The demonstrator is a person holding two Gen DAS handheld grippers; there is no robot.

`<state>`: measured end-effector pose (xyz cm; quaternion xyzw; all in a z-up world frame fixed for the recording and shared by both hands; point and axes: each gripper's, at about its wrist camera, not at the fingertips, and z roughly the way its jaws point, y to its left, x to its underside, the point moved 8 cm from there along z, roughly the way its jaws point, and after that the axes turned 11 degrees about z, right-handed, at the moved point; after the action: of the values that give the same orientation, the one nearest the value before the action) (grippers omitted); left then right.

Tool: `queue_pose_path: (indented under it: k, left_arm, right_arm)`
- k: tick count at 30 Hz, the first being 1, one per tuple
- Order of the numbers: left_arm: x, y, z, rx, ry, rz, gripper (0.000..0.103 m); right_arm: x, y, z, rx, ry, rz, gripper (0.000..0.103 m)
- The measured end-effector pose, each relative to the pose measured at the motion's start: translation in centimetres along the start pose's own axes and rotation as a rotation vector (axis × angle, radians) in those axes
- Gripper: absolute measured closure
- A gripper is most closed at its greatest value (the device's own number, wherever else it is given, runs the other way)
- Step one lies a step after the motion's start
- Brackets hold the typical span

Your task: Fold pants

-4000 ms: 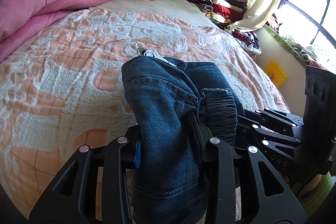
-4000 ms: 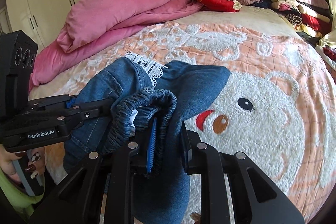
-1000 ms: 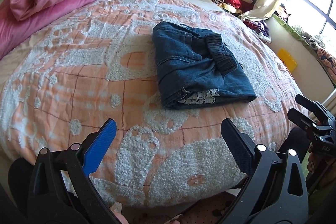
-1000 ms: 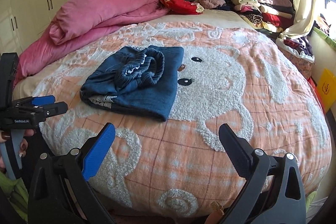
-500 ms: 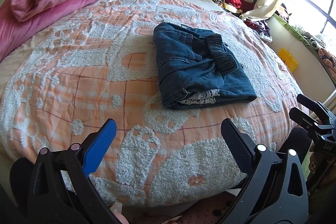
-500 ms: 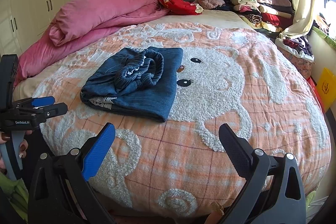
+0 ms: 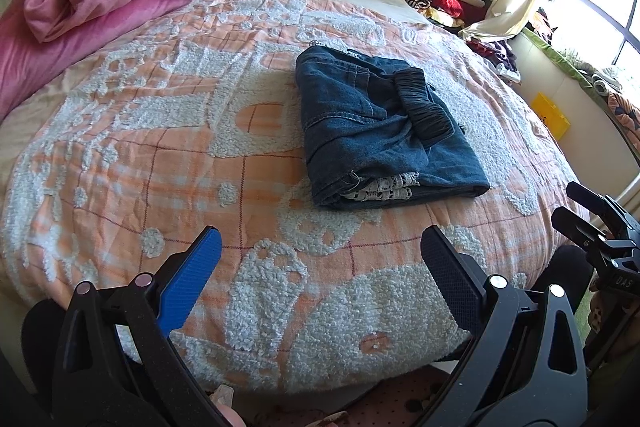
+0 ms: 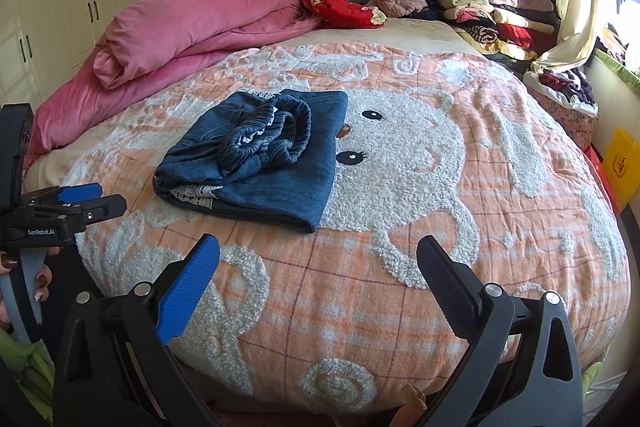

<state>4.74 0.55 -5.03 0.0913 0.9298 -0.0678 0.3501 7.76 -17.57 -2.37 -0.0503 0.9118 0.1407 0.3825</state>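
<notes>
The blue denim pants [image 7: 376, 135] lie folded into a compact bundle on the orange-and-white bedspread [image 7: 160, 131], elastic waistband on top and white lace trim showing at the near edge. The right wrist view shows the same pants [image 8: 260, 159] left of centre on the bedspread [image 8: 460, 227]. My left gripper [image 7: 320, 259] hangs open near the bed's front edge, well short of the pants, holding nothing. My right gripper [image 8: 318, 267] is also open and empty, back from the bundle. Each gripper shows in the other's view: the right gripper [image 7: 582, 211] and the left gripper [image 8: 90, 201].
A pink duvet [image 8: 192, 27] is heaped at the back left of the bed. Red clothes [image 8: 344, 9] and a stack of folded clothes [image 8: 492, 15] lie by the grey headboard. A curtain, a window and a yellow box [image 7: 550, 115] stand to the right. A hand [image 8: 24, 279] holds the left gripper's handle.
Four seconds ago both grippers were shut on the pants, held up; since then the pants were let go onto the bed and both grippers drew back open. Hardly anything moved over the last second.
</notes>
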Motion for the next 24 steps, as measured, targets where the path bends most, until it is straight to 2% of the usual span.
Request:
queue_pose_path:
  k: [24]
  left_arm:
    - [-0.12,0.27,-0.26,-0.009,0.0,-0.002,0.01]
  right_arm:
    - [0.05,0.0,-0.09,-0.001,0.002,0.004,0.005]
